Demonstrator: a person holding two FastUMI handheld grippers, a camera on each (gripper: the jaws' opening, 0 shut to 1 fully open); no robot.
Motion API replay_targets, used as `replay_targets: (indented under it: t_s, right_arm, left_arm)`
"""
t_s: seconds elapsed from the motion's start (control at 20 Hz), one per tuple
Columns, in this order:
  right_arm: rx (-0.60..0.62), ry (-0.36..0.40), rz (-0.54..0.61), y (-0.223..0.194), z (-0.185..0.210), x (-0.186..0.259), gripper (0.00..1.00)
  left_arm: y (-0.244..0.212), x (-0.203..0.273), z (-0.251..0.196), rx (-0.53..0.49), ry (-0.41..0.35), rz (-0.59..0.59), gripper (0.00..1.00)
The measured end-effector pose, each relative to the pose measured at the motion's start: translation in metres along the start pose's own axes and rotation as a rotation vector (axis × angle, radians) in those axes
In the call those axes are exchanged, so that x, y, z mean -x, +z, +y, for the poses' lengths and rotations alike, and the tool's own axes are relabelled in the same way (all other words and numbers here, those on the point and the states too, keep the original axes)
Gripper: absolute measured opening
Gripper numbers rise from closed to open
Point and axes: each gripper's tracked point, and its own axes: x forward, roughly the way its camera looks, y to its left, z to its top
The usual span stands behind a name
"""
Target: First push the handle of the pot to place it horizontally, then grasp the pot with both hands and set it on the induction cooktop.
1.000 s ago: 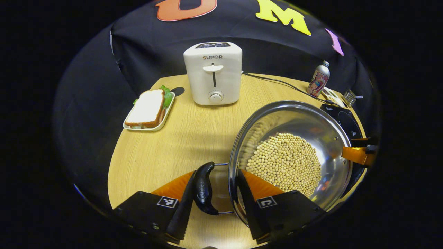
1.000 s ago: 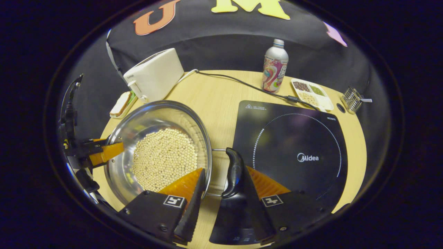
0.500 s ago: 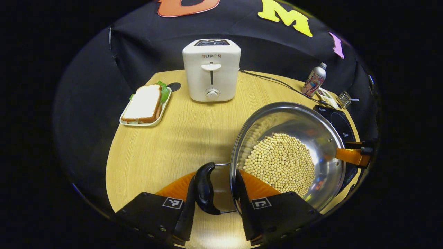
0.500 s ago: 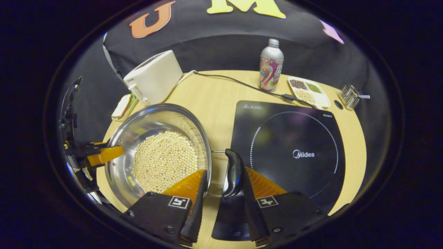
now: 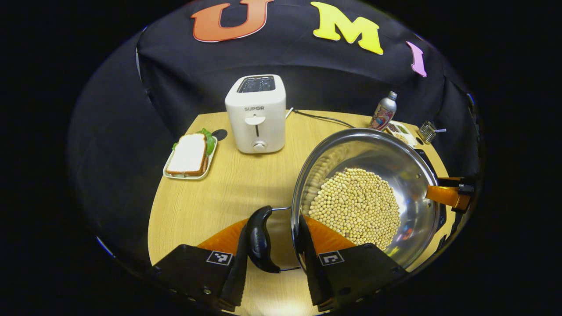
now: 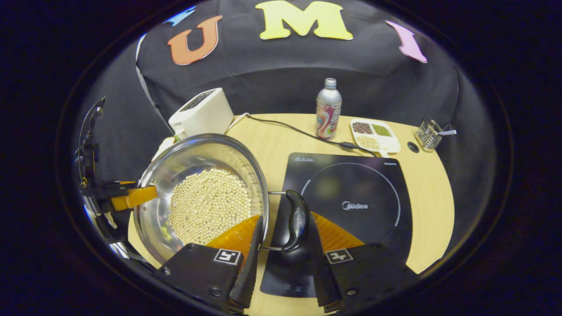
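Observation:
A steel pot (image 5: 364, 175) holding pale beans (image 5: 355, 206) hangs above the wooden table, gripped at both sides. My left gripper (image 5: 272, 248) is shut across the pot's left black handle (image 5: 259, 239) and rim, one finger outside the handle and one inside the wall. My right gripper (image 6: 281, 248) is shut the same way on the right black handle (image 6: 297, 219). That handle hovers over the left edge of the black induction cooktop (image 6: 355, 193). The pot (image 6: 197, 153) lies mostly left of the cooktop. The left gripper (image 6: 127, 197) shows at the pot's far rim, and the right gripper (image 5: 448, 195) likewise.
A white toaster (image 5: 257, 114) stands at the back, with a sandwich plate (image 5: 189, 154) to its left. Behind the cooktop are a bottle (image 6: 328, 109), a divided tray of beans (image 6: 374, 135), a wire holder (image 6: 428, 135) and a black cable (image 6: 285, 127).
Both grippers have risen with the pot, so the table looks farther off. The pot has shifted toward the cooktop, and its right handle now hangs over the cooktop's left edge.

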Motion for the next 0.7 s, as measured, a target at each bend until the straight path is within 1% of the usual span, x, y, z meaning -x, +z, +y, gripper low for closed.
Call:
replay_targets:
  t_s: [0.15,0.4,0.45,0.5,0.65,0.7]
  right_arm:
    - [-0.01,-0.03,-0.026,0.003,-0.028,0.02,0.53]
    - [-0.061,-0.088,-0.039,-0.007,-0.086,0.047,0.54]
    - [-0.071,-0.097,-0.037,-0.01,-0.099,0.052,0.53]
    - [-0.08,-0.105,-0.034,-0.013,-0.11,0.056,0.54]
    - [-0.102,-0.126,-0.03,-0.021,-0.148,0.065,0.54]
    - [-0.105,-0.133,-0.027,-0.023,-0.16,0.067,0.54]
  left_arm:
    - [0.009,0.006,-0.03,-0.018,-0.03,-0.015,0.56]
    - [0.013,0.006,-0.094,-0.049,-0.085,-0.019,0.56]
    - [0.013,0.005,-0.107,-0.056,-0.094,-0.018,0.46]
    - [0.011,0.005,-0.12,-0.061,-0.104,-0.015,0.56]
    - [0.01,0.001,-0.161,-0.073,-0.123,-0.009,0.56]
    - [0.009,-0.005,-0.172,-0.074,-0.127,-0.008,0.66]
